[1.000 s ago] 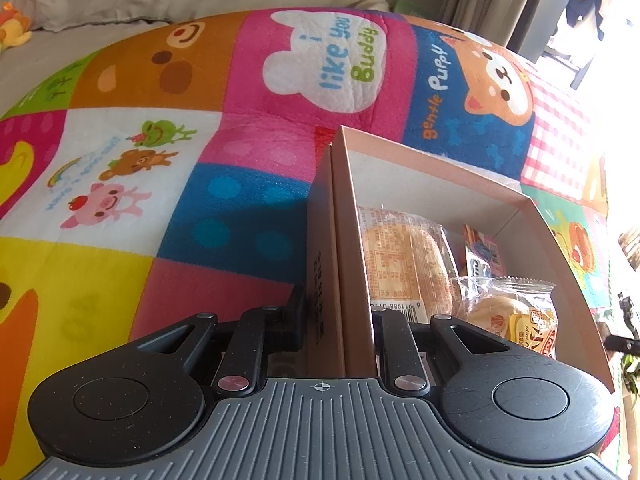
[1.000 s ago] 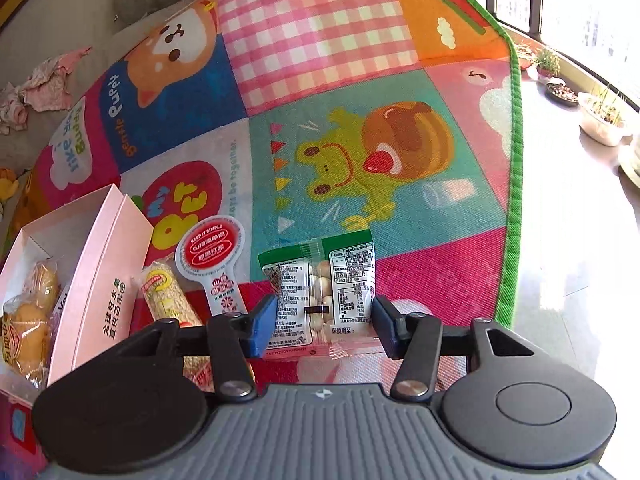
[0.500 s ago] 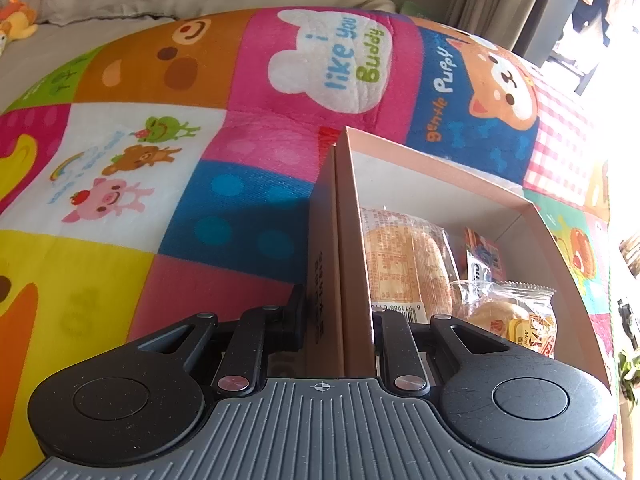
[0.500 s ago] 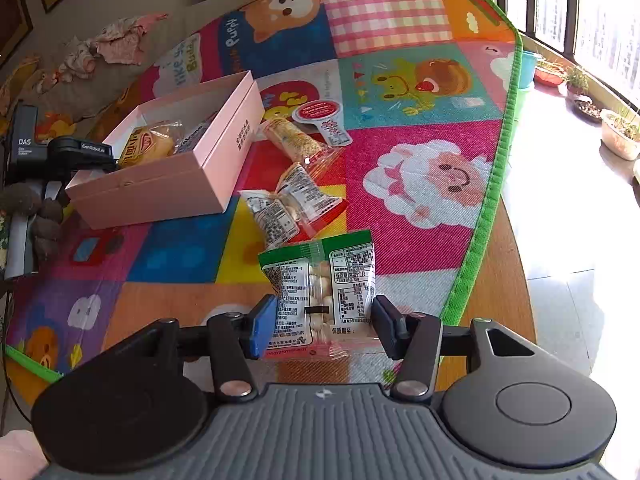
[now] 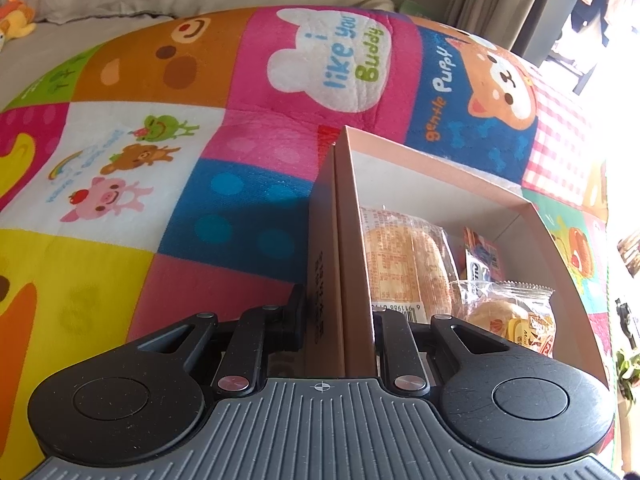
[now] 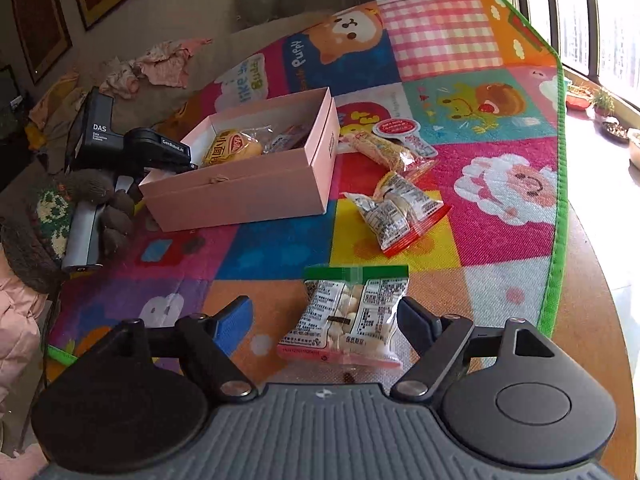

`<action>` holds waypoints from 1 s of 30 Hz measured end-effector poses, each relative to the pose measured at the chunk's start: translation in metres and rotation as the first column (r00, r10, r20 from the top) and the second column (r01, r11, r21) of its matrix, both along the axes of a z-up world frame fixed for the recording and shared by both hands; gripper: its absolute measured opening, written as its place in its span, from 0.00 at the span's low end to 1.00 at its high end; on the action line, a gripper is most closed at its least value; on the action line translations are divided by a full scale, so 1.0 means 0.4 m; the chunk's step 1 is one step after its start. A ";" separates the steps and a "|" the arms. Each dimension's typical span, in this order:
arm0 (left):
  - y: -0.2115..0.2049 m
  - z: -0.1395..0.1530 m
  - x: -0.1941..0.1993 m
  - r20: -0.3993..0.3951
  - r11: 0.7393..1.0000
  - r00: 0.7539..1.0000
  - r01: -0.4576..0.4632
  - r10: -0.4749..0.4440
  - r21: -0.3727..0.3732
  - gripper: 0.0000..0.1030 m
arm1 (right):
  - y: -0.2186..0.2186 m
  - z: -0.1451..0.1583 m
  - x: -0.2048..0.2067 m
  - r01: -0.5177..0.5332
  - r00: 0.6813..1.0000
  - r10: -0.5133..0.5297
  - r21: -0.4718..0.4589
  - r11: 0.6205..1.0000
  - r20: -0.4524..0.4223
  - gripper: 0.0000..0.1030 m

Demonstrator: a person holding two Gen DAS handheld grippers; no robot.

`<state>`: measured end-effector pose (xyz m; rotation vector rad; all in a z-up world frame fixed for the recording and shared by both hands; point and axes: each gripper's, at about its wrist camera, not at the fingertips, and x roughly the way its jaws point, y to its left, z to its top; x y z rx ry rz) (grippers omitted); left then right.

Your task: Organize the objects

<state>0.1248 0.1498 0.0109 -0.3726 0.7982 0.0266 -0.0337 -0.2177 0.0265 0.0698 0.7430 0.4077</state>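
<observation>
1. Since the earlier frames your right tongs (image 6: 326,322) have swung away from the box (image 6: 256,184) to the near edge of the mat (image 6: 500,184), and the jaws have just been opening. The green-topped snack packet (image 6: 354,312) still sits between them, but the pads no longer press on it; it looks to lie flat on the mat.
2. Left tongs (image 5: 338,320) haven't moved: jaws narrow, clamped on the box's near wall (image 5: 348,264), one finger outside, one inside. That steadies the box.
3. Step in hand, judging by this: a packet just let go at the mat's near edge, well apart from the box. Odd for tidying into the box, so maybe a regrip.
4. Next move likely calls for you to close again on this packet squarely, or back off and go for the loose ones. Keep the left clamp on so the box doesn't slide.
5. Right view only: the loose snacks on the mat, namely a red-edged packet (image 6: 394,216), a long bag (image 6: 380,150) and a red-and-white label (image 6: 400,136) just beside the box; also your left hand in a knit glove (image 6: 100,200) on the tool.
6. Left view only: the box's inside up close, with a wrapped bun (image 5: 404,256), a yellow snack bag (image 5: 512,316) and a small orange pack (image 5: 482,254) behind them.
</observation>
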 end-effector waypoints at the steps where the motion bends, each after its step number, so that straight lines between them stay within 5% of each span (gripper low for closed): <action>1: 0.000 0.000 0.000 0.001 1.000 1.000 -0.002 0.002 0.000 0.21 | 0.004 0.021 0.010 0.013 0.999 -0.011 -0.038 0.999 0.054 0.79; 4: 0.000 -0.001 -0.001 0.001 1.000 1.000 -0.005 0.005 -0.006 0.21 | 0.003 0.049 0.084 0.019 0.990 -0.004 -0.107 0.994 0.138 0.82; 9: -0.001 0.000 -0.001 -0.004 1.000 1.000 0.001 -0.001 0.003 0.21 | -0.008 0.017 0.212 -0.040 0.996 0.053 -0.185 0.982 0.069 0.82; 21: -0.010 0.006 0.001 -0.022 1.000 1.000 -0.010 0.010 0.011 0.20 | 0.024 -0.049 0.317 -0.154 0.988 0.145 -0.196 0.968 -0.058 0.83; 30: -0.018 0.008 0.001 -0.031 0.999 0.999 0.011 -0.010 0.037 0.20 | 0.023 -0.032 0.284 -0.094 0.993 0.077 -0.217 0.972 -0.087 0.53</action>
